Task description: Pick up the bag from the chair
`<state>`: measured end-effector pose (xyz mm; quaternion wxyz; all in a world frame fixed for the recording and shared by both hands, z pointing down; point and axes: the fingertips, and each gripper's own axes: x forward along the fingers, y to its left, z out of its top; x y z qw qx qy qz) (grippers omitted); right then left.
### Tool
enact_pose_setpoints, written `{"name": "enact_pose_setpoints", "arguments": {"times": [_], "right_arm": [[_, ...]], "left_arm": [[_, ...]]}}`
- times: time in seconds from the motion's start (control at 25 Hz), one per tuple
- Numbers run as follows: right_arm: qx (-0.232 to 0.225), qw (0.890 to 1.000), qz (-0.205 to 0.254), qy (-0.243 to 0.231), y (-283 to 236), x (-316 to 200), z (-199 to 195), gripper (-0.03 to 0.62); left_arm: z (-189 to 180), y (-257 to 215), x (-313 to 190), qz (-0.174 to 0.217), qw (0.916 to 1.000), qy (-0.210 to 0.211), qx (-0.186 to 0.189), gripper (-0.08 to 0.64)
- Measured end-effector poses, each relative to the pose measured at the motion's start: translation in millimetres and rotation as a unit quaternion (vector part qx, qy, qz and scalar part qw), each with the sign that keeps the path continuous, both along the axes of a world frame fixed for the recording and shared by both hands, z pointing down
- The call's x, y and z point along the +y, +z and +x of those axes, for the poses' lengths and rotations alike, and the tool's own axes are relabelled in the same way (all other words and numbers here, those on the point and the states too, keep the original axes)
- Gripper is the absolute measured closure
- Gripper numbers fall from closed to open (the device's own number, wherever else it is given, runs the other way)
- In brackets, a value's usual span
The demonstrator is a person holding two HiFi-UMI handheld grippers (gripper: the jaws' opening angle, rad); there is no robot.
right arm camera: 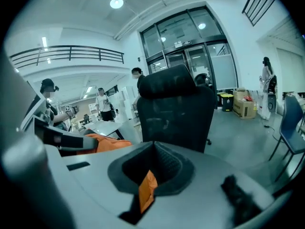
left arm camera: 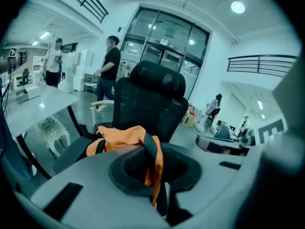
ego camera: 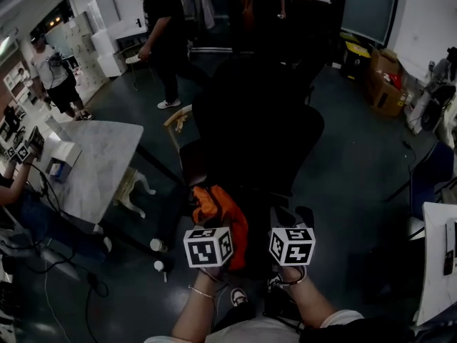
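Note:
An orange bag (ego camera: 220,211) with black straps lies at the front of a black office chair (ego camera: 257,131), just ahead of both grippers' marker cubes. In the left gripper view the bag (left arm camera: 119,137) bunches before the chair back (left arm camera: 152,104), and my left gripper (left arm camera: 155,175) is shut on an orange and black strap (left arm camera: 153,151) that runs down between its pads. In the right gripper view my right gripper (right arm camera: 151,175) is shut on an orange strap end (right arm camera: 147,187), and the bag's body (right arm camera: 102,143) shows to the left. The bag's underside is hidden.
A white table (ego camera: 93,163) stands left of the chair with a pale ornate chair (ego camera: 132,184) beneath it. People stand at the back left (ego camera: 164,34). Cardboard boxes (ego camera: 385,81) are at the back right, with a blue chair (ego camera: 432,174) and a white desk (ego camera: 435,263) on the right.

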<state>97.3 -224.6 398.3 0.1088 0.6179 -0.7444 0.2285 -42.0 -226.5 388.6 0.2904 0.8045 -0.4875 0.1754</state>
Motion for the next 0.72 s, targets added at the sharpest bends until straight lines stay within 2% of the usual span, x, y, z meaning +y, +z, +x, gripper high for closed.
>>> {"name": "enact_pose_setpoints", "arguments": {"times": [0.2,0.4,0.52,0.72], "right_arm": [[0.002,1.0,0.022,-0.006,-32,7,-5,0.56],[-0.003,0.999,0.038,-0.038,-53,5,-28,0.56],[-0.005,0.996,0.045,-0.072,-60,7,-42,0.56],[-0.014,0.99,0.041,-0.134,-59,20,-54,0.56]], "left_arm": [[1,-35,16,0.021,0.9997,0.012,0.003,0.514],[-8,-58,27,0.042,0.9991,0.002,-0.002,0.514],[-13,-64,40,0.049,0.9986,-0.018,-0.007,0.514],[-21,-65,65,0.047,0.9957,-0.079,-0.01,0.514]]}}
